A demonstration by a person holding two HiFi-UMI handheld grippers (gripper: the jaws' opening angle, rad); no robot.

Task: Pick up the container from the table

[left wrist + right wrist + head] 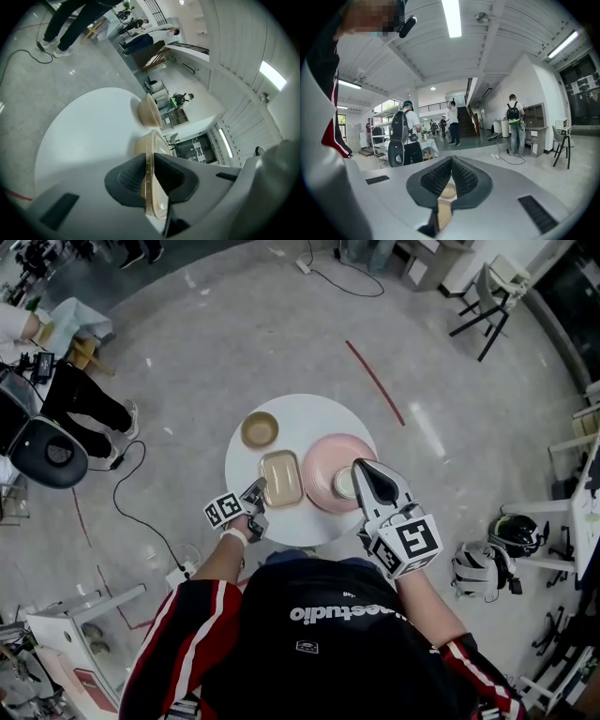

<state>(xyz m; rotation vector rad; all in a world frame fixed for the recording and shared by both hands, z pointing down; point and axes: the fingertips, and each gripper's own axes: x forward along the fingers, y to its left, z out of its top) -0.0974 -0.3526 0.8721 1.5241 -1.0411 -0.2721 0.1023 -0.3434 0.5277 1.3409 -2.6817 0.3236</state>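
The container (281,479) is a shallow tan rectangular box with a clear lid, lying near the middle of the round white table (309,418). My left gripper (258,491) is at the box's near left corner. In the left gripper view its jaws (150,176) are shut on the rim of the container (152,145), one pad on each side of the edge. My right gripper (361,470) hovers over the near edge of a pink bowl (328,460). In the right gripper view its pads (451,161) meet at the tips with nothing between them.
A round tan bowl (260,429) (149,111) stands just beyond the container. A small pale cup (344,484) sits by the pink bowl, under my right gripper. A seated person (80,399) and floor cables (141,512) are to the left, and a helmet (514,532) lies on the floor to the right.
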